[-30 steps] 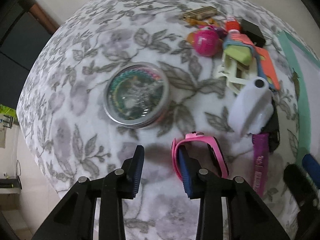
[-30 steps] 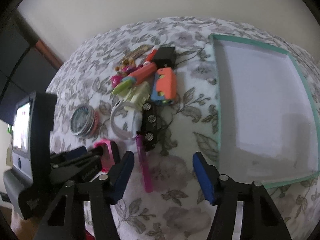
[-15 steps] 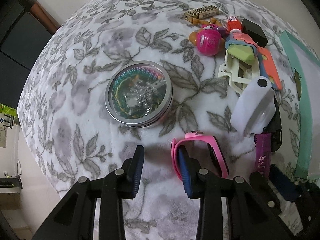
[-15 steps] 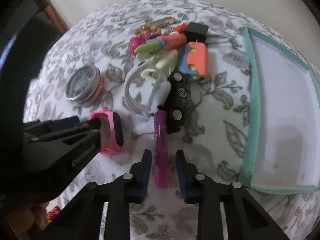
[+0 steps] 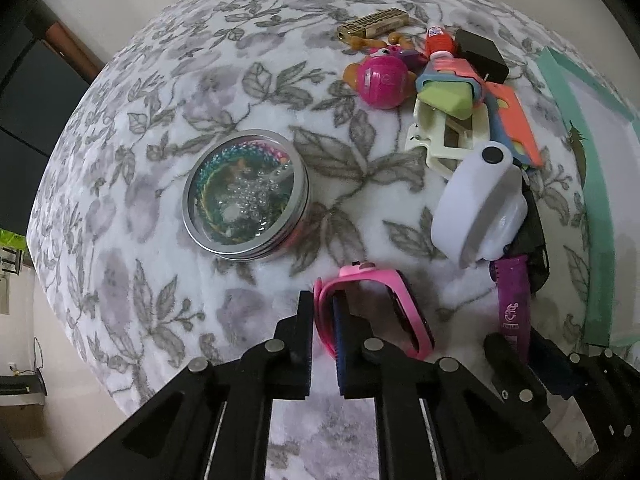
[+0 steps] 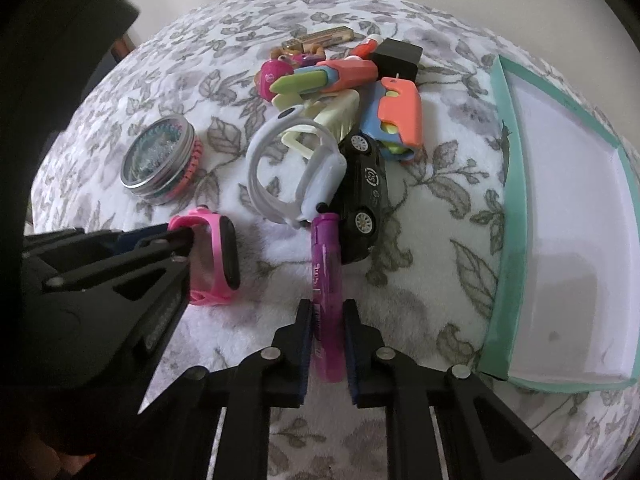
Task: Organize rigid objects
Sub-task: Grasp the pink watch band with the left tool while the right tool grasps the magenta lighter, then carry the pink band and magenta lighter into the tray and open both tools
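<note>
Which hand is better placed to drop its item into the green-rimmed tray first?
Right, probably. Its tool is shut on the purple pen, close beside the tray. The left tool, clamped on the pink watch, sits farther away.

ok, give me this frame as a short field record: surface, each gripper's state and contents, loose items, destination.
surface: white blanket with grey leaf print
left gripper: jaws just closed on the strap of the pink plastic wristwatch
right gripper: jaws just closed on the purple plastic pen
loose items: round metal tin with clear lid, white plastic wristband, black toy car, pile of small toys behind
destination: empty white tray with green rim, not yet used
</note>
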A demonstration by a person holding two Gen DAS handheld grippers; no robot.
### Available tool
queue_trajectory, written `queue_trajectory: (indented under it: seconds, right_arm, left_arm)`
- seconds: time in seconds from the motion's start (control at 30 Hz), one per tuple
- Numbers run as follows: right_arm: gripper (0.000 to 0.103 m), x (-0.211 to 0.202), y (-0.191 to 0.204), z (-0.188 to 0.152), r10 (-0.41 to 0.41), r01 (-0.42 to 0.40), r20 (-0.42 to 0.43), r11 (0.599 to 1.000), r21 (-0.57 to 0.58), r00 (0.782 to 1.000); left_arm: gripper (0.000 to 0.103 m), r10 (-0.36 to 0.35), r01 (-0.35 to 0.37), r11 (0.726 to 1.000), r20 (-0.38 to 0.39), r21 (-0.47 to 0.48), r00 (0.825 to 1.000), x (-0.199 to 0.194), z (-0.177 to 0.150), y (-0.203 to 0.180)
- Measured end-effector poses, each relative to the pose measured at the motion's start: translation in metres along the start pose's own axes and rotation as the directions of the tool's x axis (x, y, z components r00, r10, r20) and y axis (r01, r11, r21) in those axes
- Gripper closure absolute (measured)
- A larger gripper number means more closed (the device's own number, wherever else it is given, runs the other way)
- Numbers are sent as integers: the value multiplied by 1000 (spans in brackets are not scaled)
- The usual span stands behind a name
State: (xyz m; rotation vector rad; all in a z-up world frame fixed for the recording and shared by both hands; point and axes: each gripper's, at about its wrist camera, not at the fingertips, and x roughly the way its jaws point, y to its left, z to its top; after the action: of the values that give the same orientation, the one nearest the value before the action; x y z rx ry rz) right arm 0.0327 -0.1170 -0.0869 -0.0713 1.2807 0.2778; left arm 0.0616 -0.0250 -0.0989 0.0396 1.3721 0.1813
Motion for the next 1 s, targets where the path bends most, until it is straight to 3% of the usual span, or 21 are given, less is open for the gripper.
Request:
queue_trajectory:
  seconds: [0.37, 0.53, 0.63, 0.73, 1.0]
  right_arm:
    - [91, -26, -32, 9, 101, -106, 54, 989, 99, 993]
    - [91, -49, -38, 8, 142, -159, 119, 976, 148, 983]
    - [91, -66, -39, 11, 152, -181, 184, 971, 154, 971]
    - [91, -94, -40, 18, 112, -153, 267, 979, 138, 957]
    - [91, -170, -85, 32, 14, -118, 452, 972, 204, 892]
  left_arm:
    - [97, -90, 93, 995, 88, -25, 992, -33, 4, 9]
    - [97, -116, 126, 991, 197, -43, 974, -64, 9, 17]
    - [97, -131, 145, 989, 253, -36, 959, -81, 5, 16]
    - [97, -166, 178, 984, 303, -14, 938, -103, 10, 11]
    - [97, -223, 223, 974, 373, 45, 901, -152, 38, -34]
